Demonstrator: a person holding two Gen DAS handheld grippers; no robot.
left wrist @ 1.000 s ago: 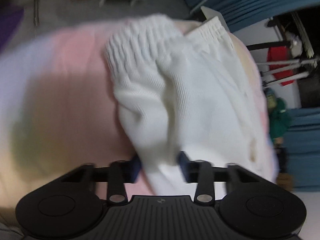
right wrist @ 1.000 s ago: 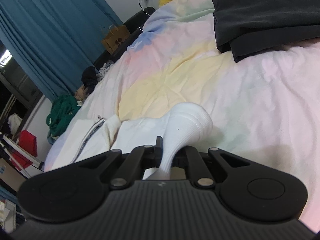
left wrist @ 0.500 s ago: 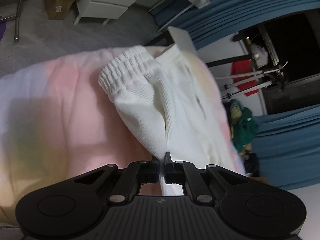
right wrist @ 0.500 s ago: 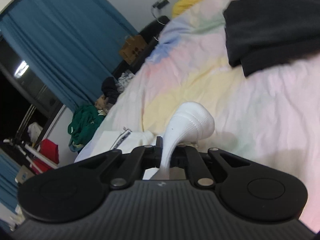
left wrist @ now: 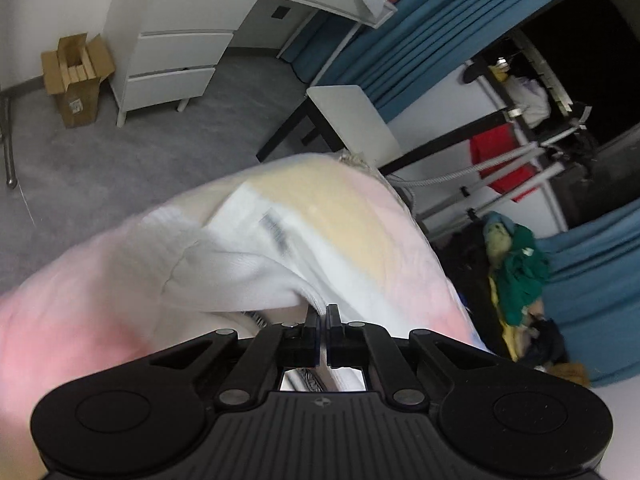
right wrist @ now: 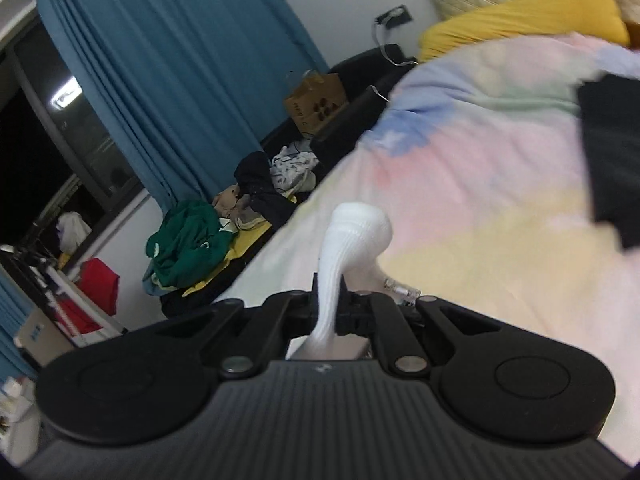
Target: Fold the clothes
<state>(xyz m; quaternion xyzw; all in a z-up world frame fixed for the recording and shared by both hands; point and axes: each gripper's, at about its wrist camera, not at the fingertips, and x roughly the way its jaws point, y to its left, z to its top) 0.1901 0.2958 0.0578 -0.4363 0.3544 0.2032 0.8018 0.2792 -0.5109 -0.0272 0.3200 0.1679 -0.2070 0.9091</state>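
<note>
While pinching a thin edge of the white garment (left wrist: 240,276) with the left gripper (left wrist: 323,314), pressing the jaws together with only a sliver of knit between them. Trailing that cloth away from the pads and out across the bed (left wrist: 100,320), blurred, over the pink and pale yellow patches of the cover near the bed's foot corner. Showing a dark printed strip on the white fabric, too smeared to read.

Over to the right gripper (right wrist: 330,296): clamped as well, squeezing a narrow neck of the same white garment (right wrist: 356,228). Bunching a ribbed knob of knit just past the fingertips, poking up above the bed (right wrist: 480,184), over its yellow and pink stretch. Cannot tell here how much of the garment hangs below.

Farther out on the bed, toward its head: a black garment (right wrist: 612,168) lying on the cover, well apart from the white one, and beyond it a yellow pillow (right wrist: 520,20).

Off the bed now. Beside its long edge, a heap of clothes topped by a green garment (right wrist: 188,248), backed by a blue curtain (right wrist: 180,80). Past the bed's foot corner, a small white table (left wrist: 352,120) standing close by. Across the grey floor from the bed, a white drawer unit (left wrist: 168,60) with an open cardboard box (left wrist: 74,80) just beside it. Red cloth (left wrist: 496,156) hanging on a rack beyond that corner.
</note>
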